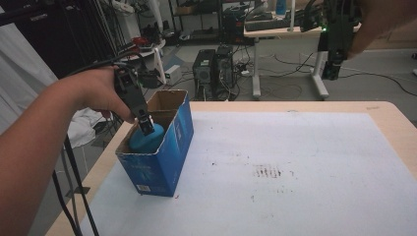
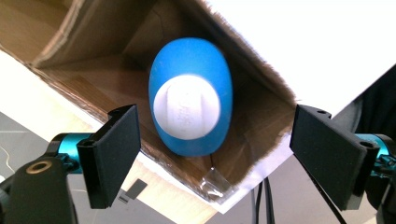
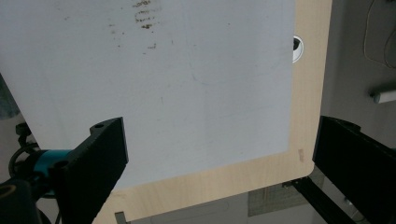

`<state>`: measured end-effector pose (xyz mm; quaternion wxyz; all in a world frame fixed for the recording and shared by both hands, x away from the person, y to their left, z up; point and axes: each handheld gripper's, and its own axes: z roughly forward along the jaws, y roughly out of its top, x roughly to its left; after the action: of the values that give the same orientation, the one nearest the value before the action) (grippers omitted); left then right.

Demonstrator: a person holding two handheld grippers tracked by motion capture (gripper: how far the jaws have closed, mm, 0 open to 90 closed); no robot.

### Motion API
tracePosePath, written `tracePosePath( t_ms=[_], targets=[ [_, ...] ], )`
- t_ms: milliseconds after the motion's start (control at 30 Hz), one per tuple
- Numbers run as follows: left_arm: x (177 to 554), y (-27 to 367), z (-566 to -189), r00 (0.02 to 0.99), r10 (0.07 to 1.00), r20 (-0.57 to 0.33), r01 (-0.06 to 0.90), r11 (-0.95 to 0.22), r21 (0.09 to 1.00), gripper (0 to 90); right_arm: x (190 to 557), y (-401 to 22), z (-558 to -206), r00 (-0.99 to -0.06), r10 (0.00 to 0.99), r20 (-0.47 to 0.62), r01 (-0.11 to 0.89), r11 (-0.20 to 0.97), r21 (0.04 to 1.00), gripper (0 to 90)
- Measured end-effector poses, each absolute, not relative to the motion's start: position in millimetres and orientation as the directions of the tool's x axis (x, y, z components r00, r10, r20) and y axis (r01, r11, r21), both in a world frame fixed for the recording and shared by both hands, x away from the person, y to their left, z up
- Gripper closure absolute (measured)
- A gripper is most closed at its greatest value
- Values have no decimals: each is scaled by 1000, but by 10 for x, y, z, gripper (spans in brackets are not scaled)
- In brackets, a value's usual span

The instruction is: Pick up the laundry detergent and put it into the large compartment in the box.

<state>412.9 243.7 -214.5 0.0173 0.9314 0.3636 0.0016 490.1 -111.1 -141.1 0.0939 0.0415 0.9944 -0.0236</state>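
Observation:
A blue egg-shaped object (image 1: 146, 138) with a white round face (image 2: 187, 106) lies inside an open blue cardboard box (image 1: 167, 157) at the table's left edge. My left gripper (image 1: 146, 129) hangs over the box's open top, just above the object. Its jaws stand apart on either side of the object (image 2: 190, 109), and the pads (image 2: 116, 154) do not touch it. My right gripper (image 1: 332, 69) is held high at the far right, above the table's back edge. Its jaws are wide open, with only the white mat (image 3: 163, 84) far below them.
A white mat (image 1: 295, 167) covers most of the wooden table (image 1: 393, 113), with dark smudges (image 1: 268, 171) near its middle. Beyond the table stand computer towers (image 1: 214, 66), a white desk (image 1: 290, 29) and cables on the floor.

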Motion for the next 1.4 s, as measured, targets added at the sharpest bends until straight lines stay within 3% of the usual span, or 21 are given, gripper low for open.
tracePosePath(
  t_ms=[267, 533, 633, 867, 1400],
  targets=[
    [4105, 2279, -1907, 770, 637, 32, 636, -771, 42, 107, 4890, -1145, -1424, -980, 78, -184, 86, 996, -33, 23],
    [4092, 2007, -1798, 852, 522, 35, 520, -852, 60, 53, 4877, -1195, -1418, -978, 95, -184, 103, 994, -35, 23],
    [4093, 1888, -1805, 872, 488, 37, 486, -872, 56, 17, 4873, -1215, -1421, -979, 92, -181, 101, 994, -40, 23],
    [4098, 1639, -1884, 923, 382, 35, 381, -924, 38, 17, 4861, -1269, -1429, -979, 107, -174, 114, 993, -32, 23],
    [4125, 1269, -2123, 971, 239, -8, 239, -971, -9, 17, 4725, -1317, -1447, -980, 113, -164, 119, 993, -27, 23]
  ],
)
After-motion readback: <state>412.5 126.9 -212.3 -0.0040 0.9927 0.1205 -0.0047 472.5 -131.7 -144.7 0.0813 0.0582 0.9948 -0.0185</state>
